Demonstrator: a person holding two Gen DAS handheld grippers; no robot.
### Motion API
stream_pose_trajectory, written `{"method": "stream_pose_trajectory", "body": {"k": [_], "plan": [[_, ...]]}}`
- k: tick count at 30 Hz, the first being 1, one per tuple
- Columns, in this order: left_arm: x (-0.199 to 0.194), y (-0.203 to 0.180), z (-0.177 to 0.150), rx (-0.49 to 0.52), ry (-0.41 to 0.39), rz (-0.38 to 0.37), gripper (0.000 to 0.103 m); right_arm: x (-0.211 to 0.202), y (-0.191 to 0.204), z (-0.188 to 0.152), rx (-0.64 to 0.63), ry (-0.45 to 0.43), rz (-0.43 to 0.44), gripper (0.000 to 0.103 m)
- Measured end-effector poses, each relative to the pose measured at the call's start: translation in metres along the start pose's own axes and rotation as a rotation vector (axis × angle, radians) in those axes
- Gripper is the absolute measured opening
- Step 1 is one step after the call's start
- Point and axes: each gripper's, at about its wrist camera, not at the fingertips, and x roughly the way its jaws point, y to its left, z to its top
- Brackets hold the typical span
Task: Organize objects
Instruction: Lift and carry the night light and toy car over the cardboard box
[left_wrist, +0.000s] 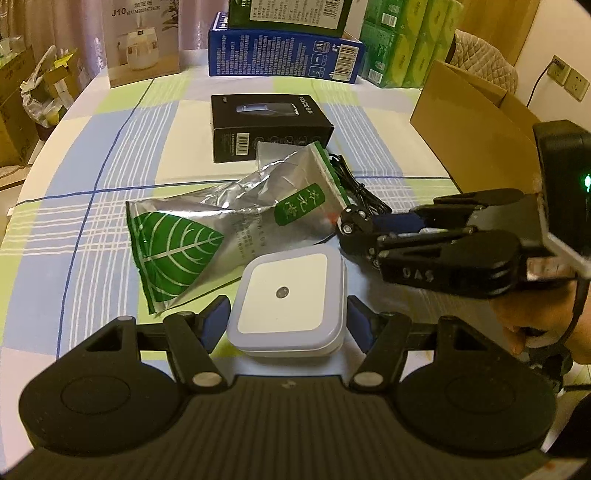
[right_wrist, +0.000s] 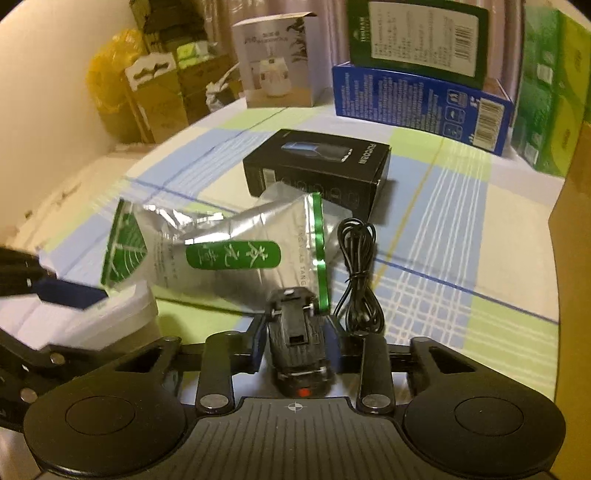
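On a checked tablecloth (left_wrist: 110, 206) cluttered with goods to be sorted, the left gripper (left_wrist: 286, 314) has its blue pads closed against both sides of a square white night light (left_wrist: 286, 291), which sits between the jaws and looks hard-shelled, light and smooth; a flat squeeze on its opposite side walls, as here, seems the safest hold, since the rounded corners could slip. Just ahead of that claw lies a crinkled silver-and-green foil pouch (left_wrist: 207, 229), soft and likely slippery, best taken by its sealed edge. To the right, the right gripper (right_wrist: 295, 332) is clamped narrowly on a small black device (right_wrist: 297, 339), rigid and probably light, its tip touching the pouch's green-edged end. Just right of that claw a coiled black cable (right_wrist: 356, 273) rests limp on the cloth. Beyond both claws lies a black carton (right_wrist: 321, 166), with a white humidifier box (left_wrist: 142, 37), stacked blue and green boxes (right_wrist: 421, 103) and green tissue packs (left_wrist: 406, 48) farther back. An open cardboard box (left_wrist: 469, 122) stands far right.
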Motion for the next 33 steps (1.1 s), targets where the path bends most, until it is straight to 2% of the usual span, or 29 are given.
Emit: {"method": "stream_pose_trajectory", "body": {"k": [3, 8, 16, 30, 33], "plan": [[0.002, -0.003, 0.000, 0.008, 0.003, -0.005, 0.063, -0.002, 0.003, -0.002, -0.027, 0.010, -0.025, 0.028], [0.003, -0.008, -0.001, 0.024, 0.004, -0.016, 0.063, -0.017, -0.010, -0.002, 0.111, 0.030, 0.016, 0.028], [0.003, -0.012, -0.002, 0.028, 0.004, -0.033, 0.063, -0.057, -0.008, -0.014, 0.159, 0.036, -0.015, 0.028], [-0.001, -0.028, -0.003, 0.035, -0.003, -0.067, 0.063, -0.086, -0.006, -0.033, 0.237, 0.009, -0.026, 0.028], [0.000, -0.031, -0.005, 0.041, 0.007, -0.049, 0.063, -0.093, -0.006, -0.034, 0.249, -0.009, -0.027, 0.028]]}}
